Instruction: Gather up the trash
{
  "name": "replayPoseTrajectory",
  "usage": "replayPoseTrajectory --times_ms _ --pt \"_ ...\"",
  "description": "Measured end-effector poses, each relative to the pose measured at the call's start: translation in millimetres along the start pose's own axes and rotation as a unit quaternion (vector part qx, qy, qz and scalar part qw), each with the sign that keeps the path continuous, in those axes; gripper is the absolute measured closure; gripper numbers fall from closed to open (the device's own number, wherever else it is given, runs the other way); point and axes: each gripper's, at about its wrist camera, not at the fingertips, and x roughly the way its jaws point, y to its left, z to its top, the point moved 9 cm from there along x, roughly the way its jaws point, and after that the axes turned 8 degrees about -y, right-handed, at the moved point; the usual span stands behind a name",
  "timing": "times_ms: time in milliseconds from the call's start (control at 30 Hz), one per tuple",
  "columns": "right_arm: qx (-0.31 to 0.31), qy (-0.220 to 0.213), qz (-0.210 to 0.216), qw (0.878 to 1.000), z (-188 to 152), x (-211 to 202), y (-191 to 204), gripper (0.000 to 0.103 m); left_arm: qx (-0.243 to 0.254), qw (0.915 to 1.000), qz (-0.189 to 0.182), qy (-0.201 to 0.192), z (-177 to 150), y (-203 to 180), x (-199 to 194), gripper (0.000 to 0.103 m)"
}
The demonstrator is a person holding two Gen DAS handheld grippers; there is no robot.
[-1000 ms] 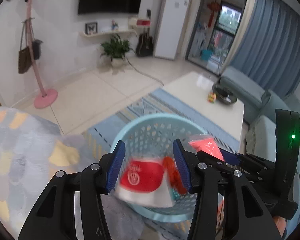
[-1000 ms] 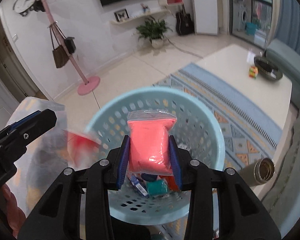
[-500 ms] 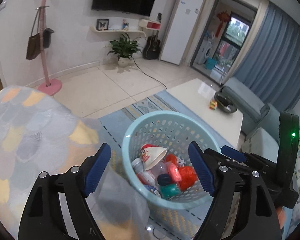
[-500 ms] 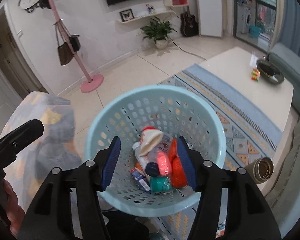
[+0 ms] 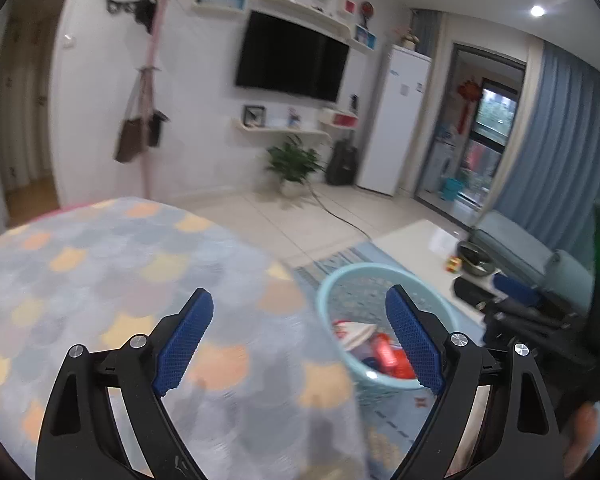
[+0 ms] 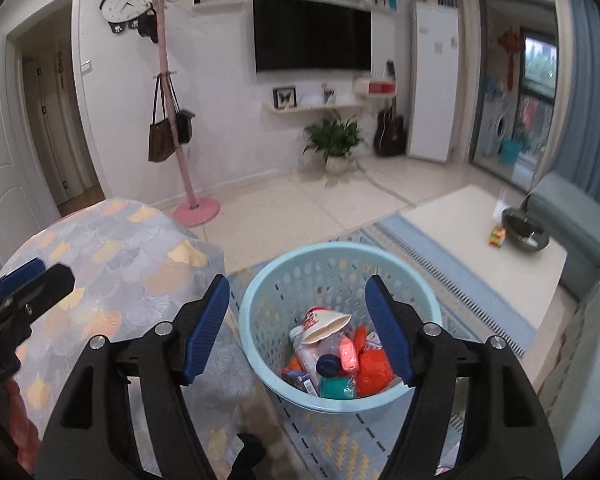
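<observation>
With both pairs of blue-padded fingers spread wide and holding nothing, the right gripper [image 6: 296,328] hangs above the light-blue basket [image 6: 260,344]; the left gripper [image 5: 300,340] sits beside the basket, over the patterned cloth [image 5: 100,264]; the trash [image 6: 340,360] lies piled inside the basket, on the rug [image 6: 420,252] beside it.

A potted plant [image 6: 334,140] stands under the wall-mounted television [image 6: 311,36], near a pink coat stand [image 6: 172,120].
</observation>
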Motion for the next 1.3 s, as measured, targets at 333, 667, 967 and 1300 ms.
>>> replayPoseTrajectory --times_ms 333,667,967,1300 --pt "0.001 -0.054 -0.013 0.998 -5 -31 20 0.036 -0.034 0.9969 0.057 -0.042 -23 37 -29 0.013" --pt "-0.002 -0.063 -0.020 0.998 -13 -42 23 0.036 -0.059 0.9967 0.041 -0.037 -30 45 -26 0.011" --pt "0.010 -0.055 -0.021 0.998 -26 -42 19 0.036 -0.018 0.9969 0.060 -0.048 -32 34 -30 0.008" --pt "-0.002 -0.039 -0.022 0.999 -41 -28 29 0.036 -0.023 0.9964 0.068 -0.044 -32 41 -27 0.008"
